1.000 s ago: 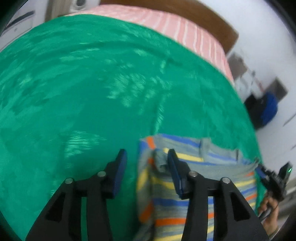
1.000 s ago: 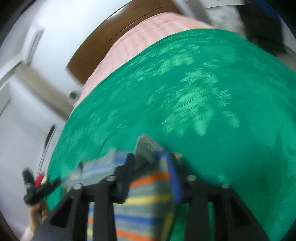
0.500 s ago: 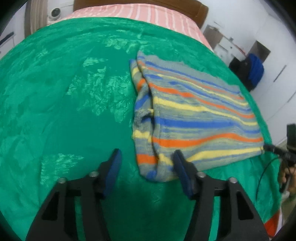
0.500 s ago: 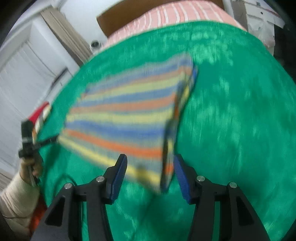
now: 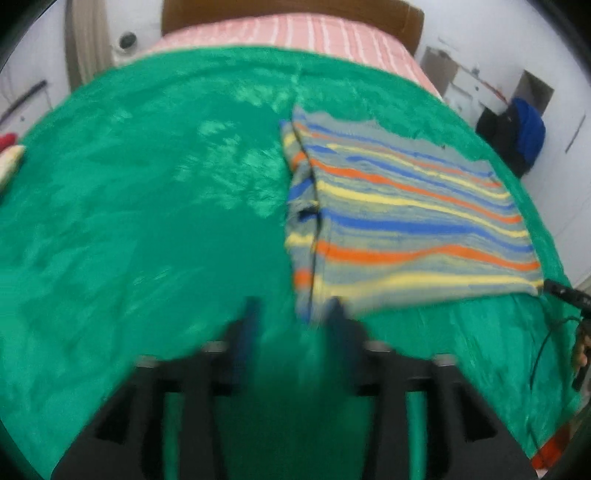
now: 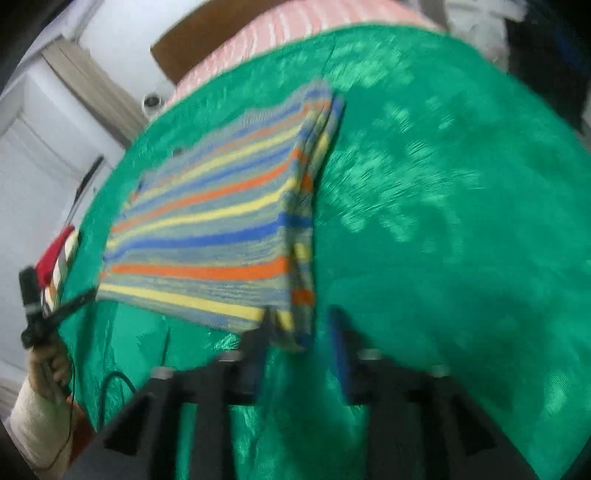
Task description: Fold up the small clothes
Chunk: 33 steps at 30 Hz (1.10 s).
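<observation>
A striped knit garment (image 5: 406, 221) in grey, blue, orange and yellow lies folded flat on the green cloth (image 5: 147, 221). My left gripper (image 5: 293, 314) hovers at its near left corner, blurred. Its jaws are opening; the corner lies loose between the fingers without the pads pressing it. In the right wrist view the same garment (image 6: 207, 236) fills the left middle. My right gripper (image 6: 300, 325) stands open over its near right corner, which shows between the fingers. Each view catches the other gripper at its edge: the right gripper (image 5: 565, 291) and the left gripper (image 6: 33, 306).
The green cloth (image 6: 443, 221) covers a bed with a pink striped sheet (image 5: 295, 33) and a wooden headboard (image 5: 288, 9). Red and striped clothes (image 6: 55, 251) lie at the left edge. A dark bag (image 5: 517, 133) stands by the wall. A thin cable (image 6: 114, 380) trails near a hand (image 6: 48, 365).
A second ago both grippers were at the lifted garment, the right one shut on its fold. The garment now lies flat, and both grippers have let go and drawn back.
</observation>
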Tool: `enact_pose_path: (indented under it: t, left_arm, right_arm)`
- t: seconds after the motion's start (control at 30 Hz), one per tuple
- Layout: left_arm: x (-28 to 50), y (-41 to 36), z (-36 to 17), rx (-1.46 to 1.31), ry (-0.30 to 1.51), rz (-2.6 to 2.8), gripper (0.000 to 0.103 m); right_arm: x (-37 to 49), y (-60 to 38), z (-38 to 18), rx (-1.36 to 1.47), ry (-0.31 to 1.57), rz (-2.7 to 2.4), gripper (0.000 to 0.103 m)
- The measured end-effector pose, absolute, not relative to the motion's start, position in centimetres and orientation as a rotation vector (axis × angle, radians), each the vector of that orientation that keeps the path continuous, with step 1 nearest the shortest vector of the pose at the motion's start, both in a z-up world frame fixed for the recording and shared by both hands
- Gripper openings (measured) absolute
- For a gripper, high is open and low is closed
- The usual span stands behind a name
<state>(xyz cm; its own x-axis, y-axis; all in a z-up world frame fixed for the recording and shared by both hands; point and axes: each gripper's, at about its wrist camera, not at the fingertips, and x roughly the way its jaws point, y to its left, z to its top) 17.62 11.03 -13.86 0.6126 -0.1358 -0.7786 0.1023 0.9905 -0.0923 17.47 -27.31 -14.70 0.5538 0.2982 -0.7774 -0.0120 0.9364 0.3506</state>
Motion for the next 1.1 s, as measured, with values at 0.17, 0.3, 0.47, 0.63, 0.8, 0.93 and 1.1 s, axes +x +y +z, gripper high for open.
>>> enact_pose_path:
  t: [0.17, 0.3, 0.47, 0.63, 0.8, 0.93, 1.1]
  left_arm:
    - [11.7, 11.8, -13.5, -0.006, 0.761, -0.049, 0.093]
    - [10.7, 11.2, -15.8, 0.015, 0.756, -0.004, 0.095]
    - [10.4, 10.5, -18.6, 0.058, 0.706, -0.032, 0.101]
    - [10.5, 11.3, -18.8, 0.005, 0.695, -0.072, 0.102]
    - [10.4, 11.0, -18.9, 0.012, 0.683, -0.069, 0.102]
    - [10.4, 11.0, -18.9, 0.013, 0.683, -0.068, 0.102]
    - [10.2, 10.8, -18.9, 0.018, 0.683, -0.063, 0.102]
  right_arm:
    - [10.0, -28.5, -13.0, 0.265, 0.761, 0.093, 0.067]
    - [6.5, -27.7, -13.6, 0.219, 0.672, -0.005, 0.072]
    - [5.7, -25.9, -15.6, 0.16, 0.673, -0.006, 0.073]
    - [5.9, -26.9, -17.4, 0.195, 0.68, 0.021, 0.078]
    - [5.5, -27.0, -17.7, 0.201, 0.669, 0.04, 0.082]
    - [5.5, -26.8, -17.8, 0.196, 0.666, 0.041, 0.083]
    - [5.5, -26.7, -17.8, 0.195, 0.665, 0.04, 0.083]
